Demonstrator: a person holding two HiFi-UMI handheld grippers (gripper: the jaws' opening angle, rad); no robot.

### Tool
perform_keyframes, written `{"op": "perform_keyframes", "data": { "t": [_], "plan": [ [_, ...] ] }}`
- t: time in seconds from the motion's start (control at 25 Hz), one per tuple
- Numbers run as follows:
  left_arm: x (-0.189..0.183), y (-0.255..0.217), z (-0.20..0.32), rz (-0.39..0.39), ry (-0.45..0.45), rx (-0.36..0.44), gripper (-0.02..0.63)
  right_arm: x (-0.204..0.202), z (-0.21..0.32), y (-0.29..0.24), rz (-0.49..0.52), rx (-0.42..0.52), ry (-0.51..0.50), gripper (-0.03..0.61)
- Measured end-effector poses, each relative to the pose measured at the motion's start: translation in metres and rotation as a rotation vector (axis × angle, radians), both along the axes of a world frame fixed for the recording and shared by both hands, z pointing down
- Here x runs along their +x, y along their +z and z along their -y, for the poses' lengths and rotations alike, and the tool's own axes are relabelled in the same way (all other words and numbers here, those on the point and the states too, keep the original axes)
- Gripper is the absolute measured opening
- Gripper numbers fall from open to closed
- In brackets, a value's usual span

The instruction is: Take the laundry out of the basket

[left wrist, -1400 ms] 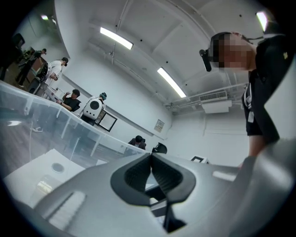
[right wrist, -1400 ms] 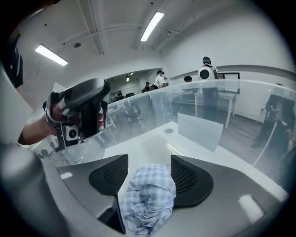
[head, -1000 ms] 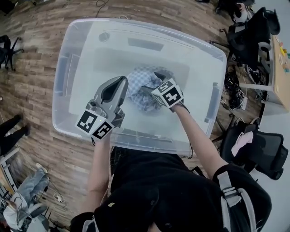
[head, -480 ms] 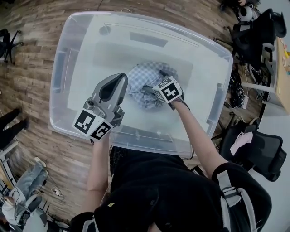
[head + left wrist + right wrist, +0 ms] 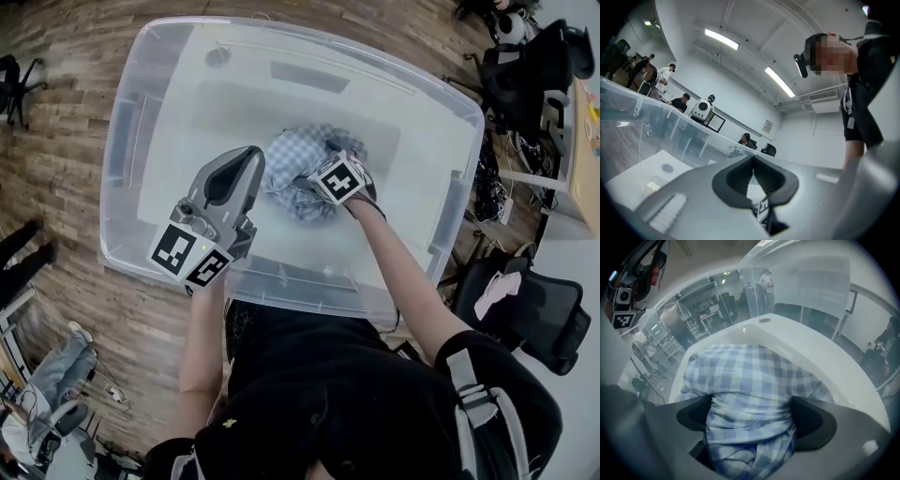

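Note:
A blue-and-white checked garment point(image 5: 286, 159) lies crumpled on the floor of the clear plastic basket point(image 5: 120, 150). My right gripper point(image 5: 317, 178) reaches down into the basket and is pushed onto the garment. In the right gripper view the checked cloth point(image 5: 750, 376) bulges up between the two dark pads point(image 5: 813, 420), and the jaws of my right gripper point(image 5: 753, 416) are opening wide around it. My left gripper point(image 5: 249, 161) hovers over the basket's near left part, just left of the garment. In the left gripper view the jaws of my left gripper point(image 5: 753, 161) are shut with nothing between them.
The basket stands on a wooden floor point(image 5: 66, 103). Black office chairs point(image 5: 534, 309) and cables crowd the right side. Clothes and a frame lie at the lower left point(image 5: 47, 422). People sit at desks point(image 5: 684, 101) beyond the basket wall.
My right gripper has sunk a little further onto the checked garment and its jaws have spread. The left gripper has stayed in about the same place.

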State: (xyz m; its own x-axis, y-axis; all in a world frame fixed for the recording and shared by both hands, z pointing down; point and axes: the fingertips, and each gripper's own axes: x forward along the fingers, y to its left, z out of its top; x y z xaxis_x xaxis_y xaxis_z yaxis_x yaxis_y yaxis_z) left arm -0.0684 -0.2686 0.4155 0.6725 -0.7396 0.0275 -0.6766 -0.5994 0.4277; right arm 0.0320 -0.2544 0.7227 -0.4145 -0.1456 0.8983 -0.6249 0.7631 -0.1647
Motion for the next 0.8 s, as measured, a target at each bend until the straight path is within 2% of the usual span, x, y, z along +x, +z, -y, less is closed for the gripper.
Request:
{"op": "perform_keyframes", "data": {
  "t": [0.28, 0.56, 0.64, 0.8],
  "plan": [
    [0.000, -0.001, 0.000, -0.004, -0.001, 0.002, 0.003, -0.003, 0.001, 0.005, -0.057, 0.040, -0.037, 0.515],
    [0.001, -0.004, -0.001, -0.019, 0.008, 0.016, 0.003, -0.018, -0.004, 0.005, -0.052, 0.039, -0.058, 0.368],
    [0.001, -0.008, -0.004, -0.042, 0.006, 0.018, 0.003, -0.020, -0.004, 0.003, -0.024, 0.021, -0.004, 0.331],
    [-0.006, -0.026, -0.010, -0.116, -0.008, 0.034, 0.003, -0.020, 0.007, -0.007, 0.134, -0.059, 0.217, 0.271]
  ]
}}
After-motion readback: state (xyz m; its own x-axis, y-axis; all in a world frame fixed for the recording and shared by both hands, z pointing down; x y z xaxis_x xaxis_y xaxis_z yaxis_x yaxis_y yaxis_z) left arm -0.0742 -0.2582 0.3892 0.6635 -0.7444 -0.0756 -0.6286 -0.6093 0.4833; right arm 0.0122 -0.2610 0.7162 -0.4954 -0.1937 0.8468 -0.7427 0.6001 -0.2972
